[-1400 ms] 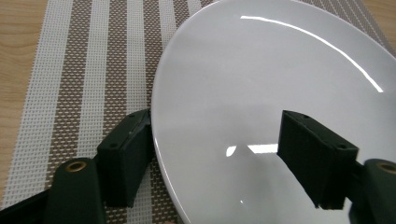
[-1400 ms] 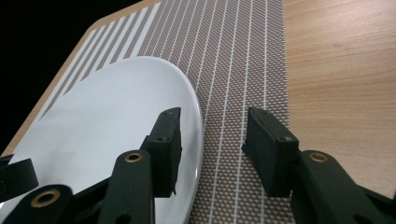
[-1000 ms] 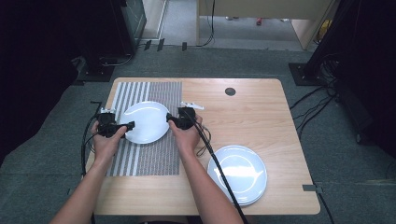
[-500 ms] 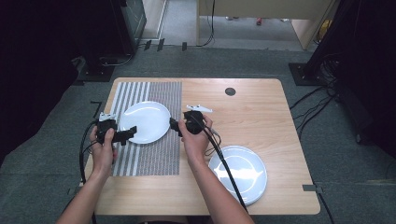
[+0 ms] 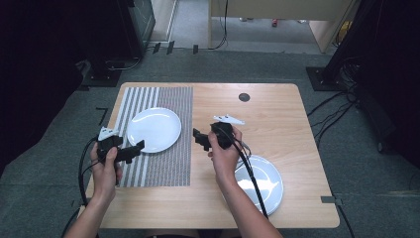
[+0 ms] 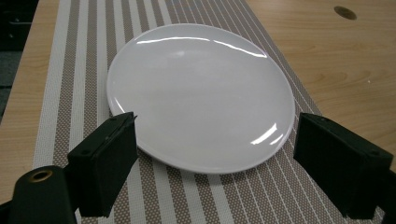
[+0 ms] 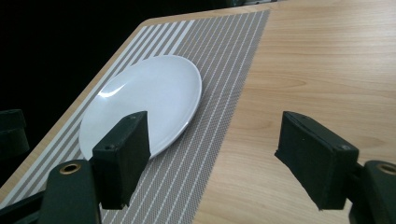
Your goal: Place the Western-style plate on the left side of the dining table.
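Observation:
A white plate (image 5: pixel 153 130) lies flat on the striped placemat (image 5: pixel 163 168) at the table's left. My left gripper (image 5: pixel 137 148) hovers just off the plate's near left rim, open. In the left gripper view the plate (image 6: pixel 201 88) sits ahead of the wide jaws, with only placemat (image 6: pixel 219 200) between them. My right gripper (image 5: pixel 198 139) hangs over the mat's right edge, a short way right of the plate. Its jaws have just been opening and nothing is between them. In the right gripper view the plate (image 7: pixel 149 98) lies beyond the left jaw.
A stack of white plates (image 5: pixel 265 181) rests at the table's near right, partly under the right forearm. A round cable hole (image 5: pixel 243 97) sits near the far edge. Bare wood (image 5: pixel 277 124) spreads across the right half of the table.
Both grippers have drawn back from the plate's rims toward the person and risen a little. The plate stays put on the placemat, free of both.

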{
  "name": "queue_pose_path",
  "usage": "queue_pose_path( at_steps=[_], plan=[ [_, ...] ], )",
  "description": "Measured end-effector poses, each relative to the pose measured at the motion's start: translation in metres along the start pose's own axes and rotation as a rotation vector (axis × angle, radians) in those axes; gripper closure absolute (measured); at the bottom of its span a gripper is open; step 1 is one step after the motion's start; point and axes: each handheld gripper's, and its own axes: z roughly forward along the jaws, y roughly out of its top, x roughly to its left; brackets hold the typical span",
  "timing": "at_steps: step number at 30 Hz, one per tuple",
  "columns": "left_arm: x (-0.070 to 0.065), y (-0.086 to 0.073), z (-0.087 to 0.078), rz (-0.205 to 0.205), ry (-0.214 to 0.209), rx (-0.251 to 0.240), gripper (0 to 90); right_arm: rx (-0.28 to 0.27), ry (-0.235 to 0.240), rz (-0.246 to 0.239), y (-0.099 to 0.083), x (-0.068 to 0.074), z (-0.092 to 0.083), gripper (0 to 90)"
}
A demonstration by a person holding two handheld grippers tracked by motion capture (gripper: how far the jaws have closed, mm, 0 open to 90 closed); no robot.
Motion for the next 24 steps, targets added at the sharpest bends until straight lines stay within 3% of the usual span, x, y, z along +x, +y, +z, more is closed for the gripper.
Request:
queue_pose_path(
  at_steps=[3,7,14,24],
  plan=[
    [-0.003,-0.007,-0.009,-0.008,-0.007,-0.012,13.5,-0.008,-0.009,-0.021,-0.003,-0.007,-0.019,24.3],
    [-0.007,-0.014,-0.016,-0.009,-0.008,-0.02,13.5,-0.017,-0.019,-0.029,-0.006,-0.013,-0.03,24.2],
    [-0.013,-0.031,-0.03,-0.005,-0.01,-0.027,13.5,-0.023,-0.036,-0.024,-0.019,-0.039,-0.058,23.5],
    [-0.016,-0.055,-0.036,-0.01,-0.003,-0.02,13.5,-0.034,-0.086,-0.015,-0.039,-0.073,-0.087,23.3]
  ],
)
